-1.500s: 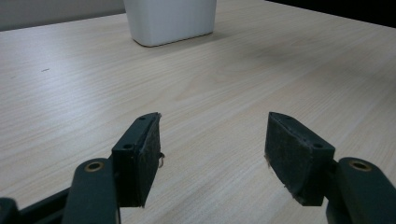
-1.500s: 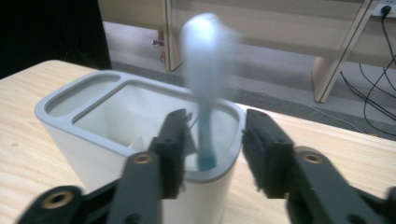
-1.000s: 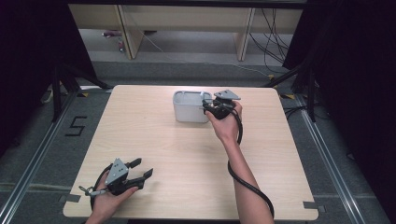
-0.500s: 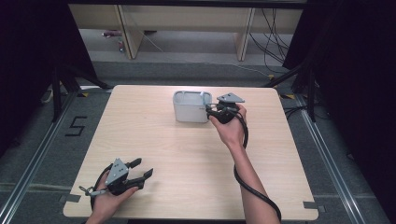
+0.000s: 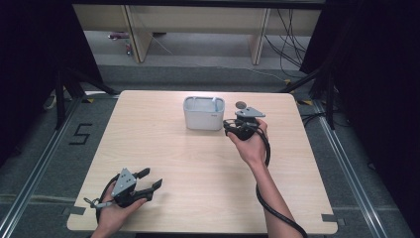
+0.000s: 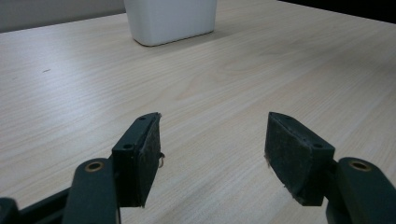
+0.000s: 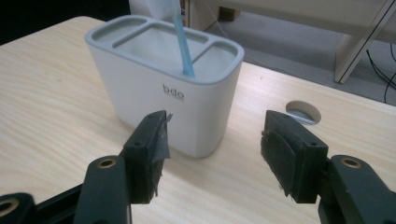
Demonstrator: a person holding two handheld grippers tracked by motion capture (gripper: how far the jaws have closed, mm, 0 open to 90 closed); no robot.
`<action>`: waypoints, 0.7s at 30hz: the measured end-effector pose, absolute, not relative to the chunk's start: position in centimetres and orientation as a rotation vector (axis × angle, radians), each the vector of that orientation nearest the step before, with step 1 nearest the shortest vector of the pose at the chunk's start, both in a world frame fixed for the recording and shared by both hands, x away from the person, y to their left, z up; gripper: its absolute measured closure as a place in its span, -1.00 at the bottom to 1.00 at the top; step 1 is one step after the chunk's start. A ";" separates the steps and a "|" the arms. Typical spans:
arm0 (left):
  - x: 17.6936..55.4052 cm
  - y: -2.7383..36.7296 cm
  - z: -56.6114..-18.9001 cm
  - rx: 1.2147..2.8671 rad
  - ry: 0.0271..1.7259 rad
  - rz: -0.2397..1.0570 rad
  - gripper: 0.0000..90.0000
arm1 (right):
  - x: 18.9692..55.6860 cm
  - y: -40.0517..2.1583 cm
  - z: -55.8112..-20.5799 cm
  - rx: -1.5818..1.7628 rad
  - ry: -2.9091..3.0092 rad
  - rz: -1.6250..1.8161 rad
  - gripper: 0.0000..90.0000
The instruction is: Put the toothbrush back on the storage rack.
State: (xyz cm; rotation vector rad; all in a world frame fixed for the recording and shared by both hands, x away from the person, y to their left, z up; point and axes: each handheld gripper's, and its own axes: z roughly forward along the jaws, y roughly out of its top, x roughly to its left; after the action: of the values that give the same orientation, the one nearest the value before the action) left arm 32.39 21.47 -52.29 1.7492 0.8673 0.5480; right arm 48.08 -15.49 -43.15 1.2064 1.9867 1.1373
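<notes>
Looking down from the high view, the camera shows a white holder (image 5: pixel 203 113) standing in the upper middle of the frame on the wooden table (image 5: pixel 163 148), with the right gripper (image 5: pixel 229 127) just to its right, close beside its near corner and apart from it. The left gripper (image 5: pixel 149 179) rests low in the lower left, well apart from everything.

In the left gripper view, its jaws stand wide apart with nothing between them; the holder sits at the top of the frame, far off.

In the right gripper view, the jaws are likewise spread wide and empty, aimed at the holder's (image 7: pixel 163 79) near corner. A blue-handled toothbrush (image 7: pixel 181 42) stands upright in the holder (which of the three compartments it stands in is hard to make out).

As a judgement, the placing looks done: the toothbrush is in and free of the jaws, leaving the hand to draw off.
</notes>
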 end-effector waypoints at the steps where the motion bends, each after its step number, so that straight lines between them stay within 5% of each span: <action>1: 32.4 21.5 -52.3 1.750 0.866 0.549 -0.21 | 48.1 -15.5 -43.2 1.206 1.987 1.137 -0.08; 21: 32.3 21.5 -52.2 1.764 0.876 0.558 -0.21 | 44.4 -18.9 -45.3 1.239 2.032 1.109 -0.08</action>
State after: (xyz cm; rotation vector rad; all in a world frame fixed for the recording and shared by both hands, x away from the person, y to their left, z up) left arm 32.34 21.48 -52.21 1.7642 0.8765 0.5578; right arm 44.39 -18.86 -45.31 1.2392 2.0323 1.1090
